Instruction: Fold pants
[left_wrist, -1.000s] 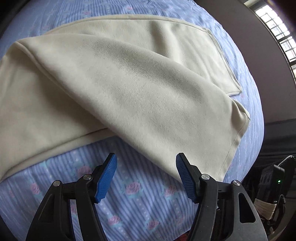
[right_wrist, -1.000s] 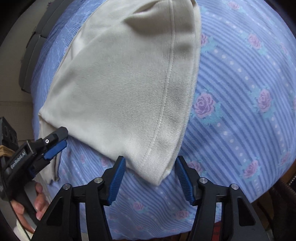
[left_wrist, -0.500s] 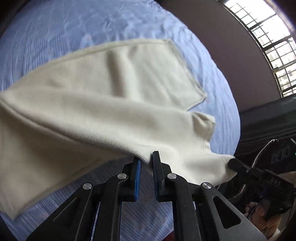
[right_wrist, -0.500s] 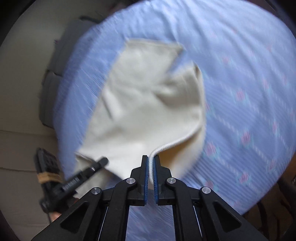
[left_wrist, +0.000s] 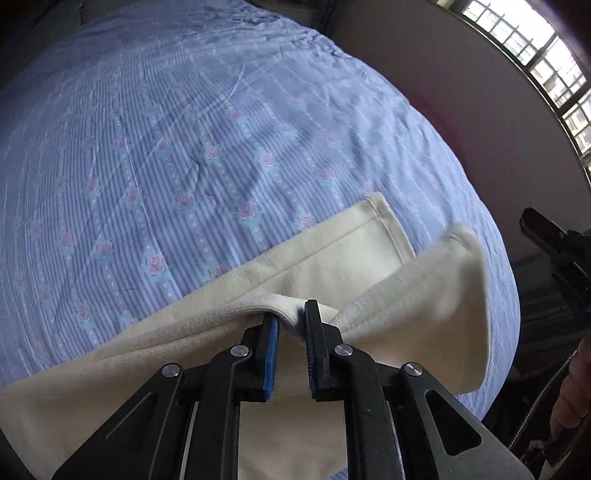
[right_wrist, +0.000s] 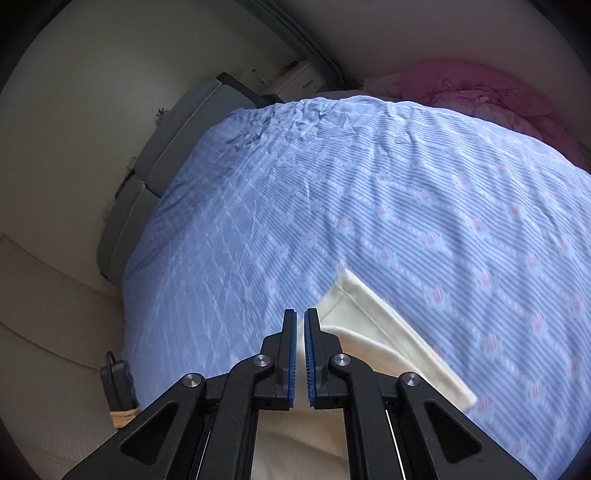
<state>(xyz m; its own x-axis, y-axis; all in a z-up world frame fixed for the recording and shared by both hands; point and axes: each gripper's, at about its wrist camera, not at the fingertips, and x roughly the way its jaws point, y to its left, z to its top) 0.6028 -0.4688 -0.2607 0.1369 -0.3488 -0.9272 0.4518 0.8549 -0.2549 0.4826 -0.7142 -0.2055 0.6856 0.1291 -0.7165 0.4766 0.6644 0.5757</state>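
In the left wrist view, the left gripper (left_wrist: 290, 325), open above the bed a second earlier, had clamped a bunched fold of the cream pants (left_wrist: 369, 258) and lifted it off the floral bedsheet (left_wrist: 184, 147), a loose flap drooping to its right. In the right wrist view, the right gripper (right_wrist: 300, 332) had likewise closed, pinching a thin edge of the pants (right_wrist: 384, 332) raised over the bedsheet (right_wrist: 332, 184). Judging by this, the fold-over had begun.

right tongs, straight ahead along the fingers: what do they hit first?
Likely the blue floral bedsheet. The right tongs are shut on the cream pants, which trail right, off that line. Depth is unclear.
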